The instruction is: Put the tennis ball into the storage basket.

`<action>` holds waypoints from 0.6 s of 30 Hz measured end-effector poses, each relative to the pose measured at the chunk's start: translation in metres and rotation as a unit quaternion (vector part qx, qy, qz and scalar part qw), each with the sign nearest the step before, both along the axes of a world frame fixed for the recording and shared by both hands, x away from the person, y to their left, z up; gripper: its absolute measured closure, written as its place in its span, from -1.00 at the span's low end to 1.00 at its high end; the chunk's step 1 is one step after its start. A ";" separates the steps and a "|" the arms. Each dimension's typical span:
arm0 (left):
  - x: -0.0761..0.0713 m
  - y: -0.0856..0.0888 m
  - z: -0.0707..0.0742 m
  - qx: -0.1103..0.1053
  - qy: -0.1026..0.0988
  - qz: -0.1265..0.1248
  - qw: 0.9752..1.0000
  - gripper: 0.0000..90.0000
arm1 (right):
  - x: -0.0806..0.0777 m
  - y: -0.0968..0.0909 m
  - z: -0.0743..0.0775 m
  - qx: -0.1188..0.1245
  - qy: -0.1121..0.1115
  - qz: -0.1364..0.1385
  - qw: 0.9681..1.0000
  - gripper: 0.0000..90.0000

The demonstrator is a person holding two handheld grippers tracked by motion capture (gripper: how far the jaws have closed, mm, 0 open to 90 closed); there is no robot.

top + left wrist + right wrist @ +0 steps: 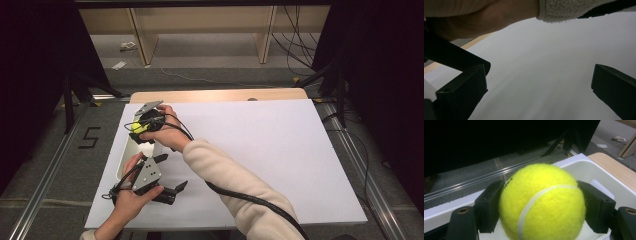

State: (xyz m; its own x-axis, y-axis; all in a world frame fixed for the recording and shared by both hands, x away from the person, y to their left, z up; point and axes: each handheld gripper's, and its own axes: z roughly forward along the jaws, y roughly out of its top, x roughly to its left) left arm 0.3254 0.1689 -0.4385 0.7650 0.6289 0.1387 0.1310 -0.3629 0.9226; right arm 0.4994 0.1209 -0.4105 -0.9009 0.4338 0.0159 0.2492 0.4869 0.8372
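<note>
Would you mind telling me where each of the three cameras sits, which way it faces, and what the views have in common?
High view: above the person's side, looking forward and down on the white table; both forearms, left gripper, right gripper.
Left gripper view: on the left gripper, looking along its open jaws over bare table; the right sleeve crosses overhead.
Right gripper view: on the right gripper, jaws shut on a tennis ball above a white bin.
Shared: ball and bin also show in the high view.
</note>
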 end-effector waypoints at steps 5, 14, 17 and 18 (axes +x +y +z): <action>0.000 0.000 0.000 0.001 0.000 0.000 1.000 -1.00 | 0.000 0.000 -0.002 -0.003 0.001 0.001 1.000 -0.41; 0.000 0.000 0.000 0.001 0.000 0.000 1.000 -1.00 | -0.001 0.002 -0.005 -0.007 0.005 0.005 1.000 -0.41; 0.000 0.000 0.000 0.001 0.000 -0.001 1.000 -1.00 | -0.001 0.003 -0.006 -0.008 0.008 0.005 1.000 -0.41; 0.000 0.000 0.000 0.001 0.000 -0.001 1.000 -1.00 | -0.001 0.003 -0.007 -0.007 0.007 0.005 1.000 -0.41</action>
